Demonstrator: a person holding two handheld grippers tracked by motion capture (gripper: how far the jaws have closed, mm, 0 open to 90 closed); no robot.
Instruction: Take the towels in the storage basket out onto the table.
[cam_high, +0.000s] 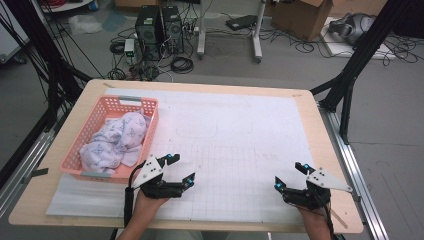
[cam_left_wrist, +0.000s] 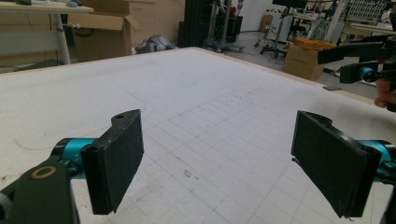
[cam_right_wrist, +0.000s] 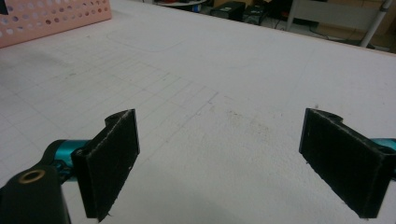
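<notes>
A pink plastic basket (cam_high: 147, 131) stands at the table's left, holding a crumpled white cloth (cam_high: 117, 140) with a pale blue print. My left gripper (cam_high: 181, 169) hovers just right of the basket's near corner, jaws wide open and empty. Near the table's front right, my right gripper (cam_high: 291, 175) is also open with nothing between its jaws. In the left gripper view the left gripper (cam_left_wrist: 217, 165) frames bare gridded mat, with the right gripper (cam_left_wrist: 369, 70) far off at the right edge. In the right gripper view the right gripper (cam_right_wrist: 219, 163) looks over the mat toward the basket (cam_right_wrist: 51, 18).
A white gridded mat (cam_high: 240, 135) covers most of the wooden table (cam_high: 320, 125). Black frame posts (cam_high: 350, 75) stand at both sides. Beyond the far edge, computer towers (cam_high: 160, 30), cables and a cardboard box (cam_high: 305, 17) sit on the floor.
</notes>
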